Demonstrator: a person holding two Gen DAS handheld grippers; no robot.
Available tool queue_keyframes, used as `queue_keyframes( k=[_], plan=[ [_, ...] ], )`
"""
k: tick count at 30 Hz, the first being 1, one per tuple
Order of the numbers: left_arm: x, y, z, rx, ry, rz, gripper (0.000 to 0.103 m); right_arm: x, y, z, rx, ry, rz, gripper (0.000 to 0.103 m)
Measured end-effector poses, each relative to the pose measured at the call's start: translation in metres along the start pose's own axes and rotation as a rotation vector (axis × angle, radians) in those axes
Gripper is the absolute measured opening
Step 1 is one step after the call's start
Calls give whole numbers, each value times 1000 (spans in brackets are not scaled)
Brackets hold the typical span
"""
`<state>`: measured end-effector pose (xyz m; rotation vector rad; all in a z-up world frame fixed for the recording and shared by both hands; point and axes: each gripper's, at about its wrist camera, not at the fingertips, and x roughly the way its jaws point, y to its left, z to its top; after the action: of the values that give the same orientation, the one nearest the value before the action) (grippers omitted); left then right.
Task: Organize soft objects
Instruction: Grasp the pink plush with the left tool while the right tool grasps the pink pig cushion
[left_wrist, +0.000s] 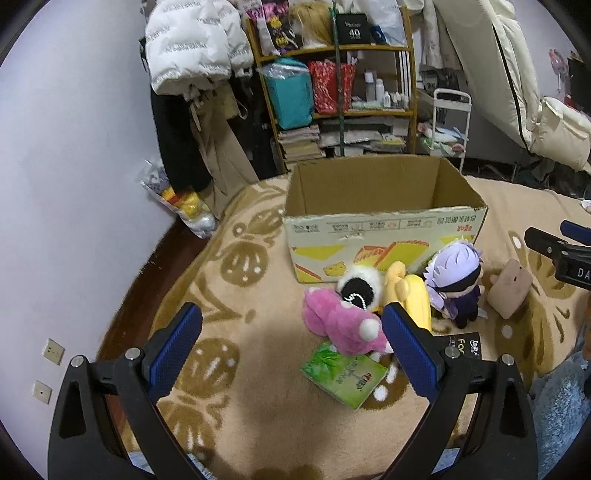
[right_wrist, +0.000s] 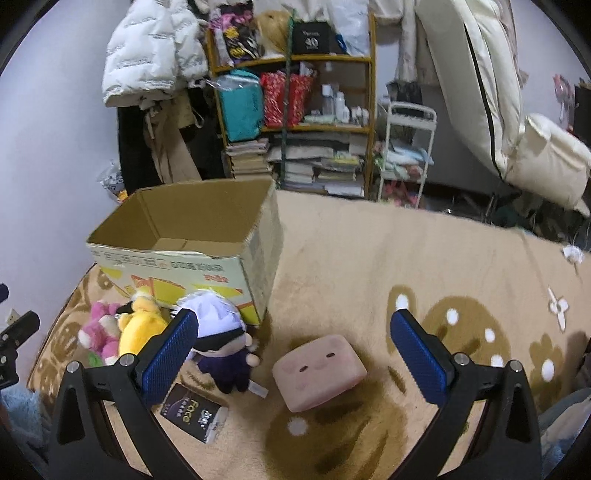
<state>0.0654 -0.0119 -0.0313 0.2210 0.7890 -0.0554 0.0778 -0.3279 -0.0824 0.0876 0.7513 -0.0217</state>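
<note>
An open cardboard box (left_wrist: 384, 218) (right_wrist: 184, 229) stands on the beige blanket, its inside bare. In front of it lie a pink plush (left_wrist: 340, 321) (right_wrist: 98, 332), a black-and-white plush (left_wrist: 360, 288), a yellow plush (left_wrist: 410, 295) (right_wrist: 142, 325), a white-haired doll in purple (left_wrist: 454, 277) (right_wrist: 221, 347) and a tan block plush with a face (left_wrist: 509, 291) (right_wrist: 319, 369). My left gripper (left_wrist: 291, 343) hangs open above the blanket, left of the pink plush. My right gripper (right_wrist: 293, 343) is open, with the tan block plush just below and between its fingers; it also shows in the left view (left_wrist: 557, 247).
A green packet (left_wrist: 343, 374) and a black packet (right_wrist: 195, 411) (left_wrist: 463, 345) lie near the toys. Behind the bed stand a cluttered shelf (left_wrist: 332, 92) (right_wrist: 295, 110), hanging coats (left_wrist: 192, 48), a white trolley (right_wrist: 404, 155) and a bag of toys (left_wrist: 184, 206) by the wall.
</note>
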Motion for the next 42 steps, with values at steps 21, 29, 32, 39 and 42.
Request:
queue_keyframes(
  k=[21,29,32,39,42],
  plan=[
    [79,-20,0,-16,183,-73,97,67,-16,-14,-14,251,-72,103],
    [98,-18,-9,-29,225,-72,97,95,-20,-26,-4,372,-51,98],
    [101,-17,-10,-40,224,-76,96,103,-21,-26,-11,389,-49,96],
    [108,-20,-14,-45,267,-182,59,112,-24,-27,-16,400,-48,89],
    [110,-26,-16,-34,288,-215,42,115,-23,-28,-30,413,-56,86]
  ],
)
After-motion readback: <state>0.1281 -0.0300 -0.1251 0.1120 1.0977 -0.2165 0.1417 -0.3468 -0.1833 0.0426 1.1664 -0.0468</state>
